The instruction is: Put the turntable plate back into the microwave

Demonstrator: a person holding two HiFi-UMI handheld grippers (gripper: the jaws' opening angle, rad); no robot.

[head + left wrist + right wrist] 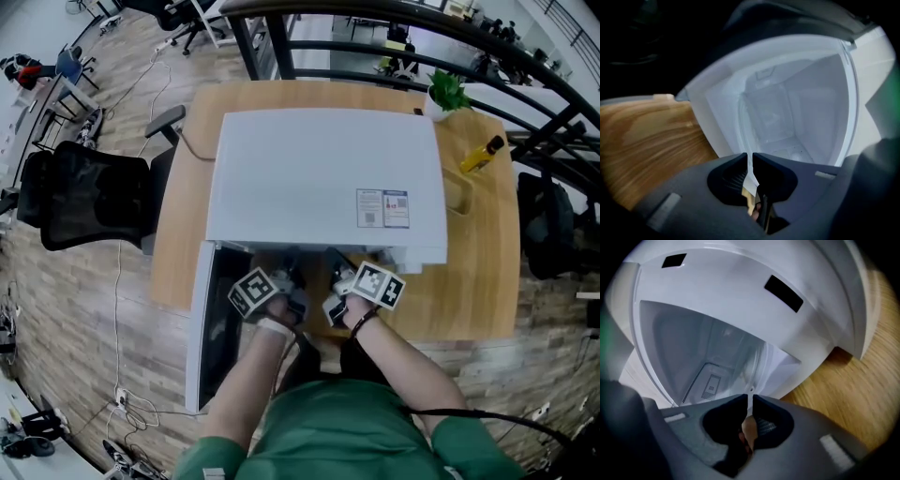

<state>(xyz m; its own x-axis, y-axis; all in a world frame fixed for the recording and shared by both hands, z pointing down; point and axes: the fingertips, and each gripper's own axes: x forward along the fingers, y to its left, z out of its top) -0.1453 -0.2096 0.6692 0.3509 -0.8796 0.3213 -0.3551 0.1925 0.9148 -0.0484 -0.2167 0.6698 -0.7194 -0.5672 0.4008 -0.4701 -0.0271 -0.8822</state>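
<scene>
The wooden bench point(487, 281) is carrying a white microwave point(319, 178), which is sitting straight ahead of the left claw point(751, 161) and the right claw point(751, 404). Farther off, to the right claw's right, a potted plant point(445, 94) and a yellow bottle point(482, 155) are resting on the wood.

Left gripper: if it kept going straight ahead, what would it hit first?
The left gripper, clamped on the glass plate, points into the open microwave. Nothing blocks the way; it would probably meet the back wall first, though depth is unclear.
</scene>
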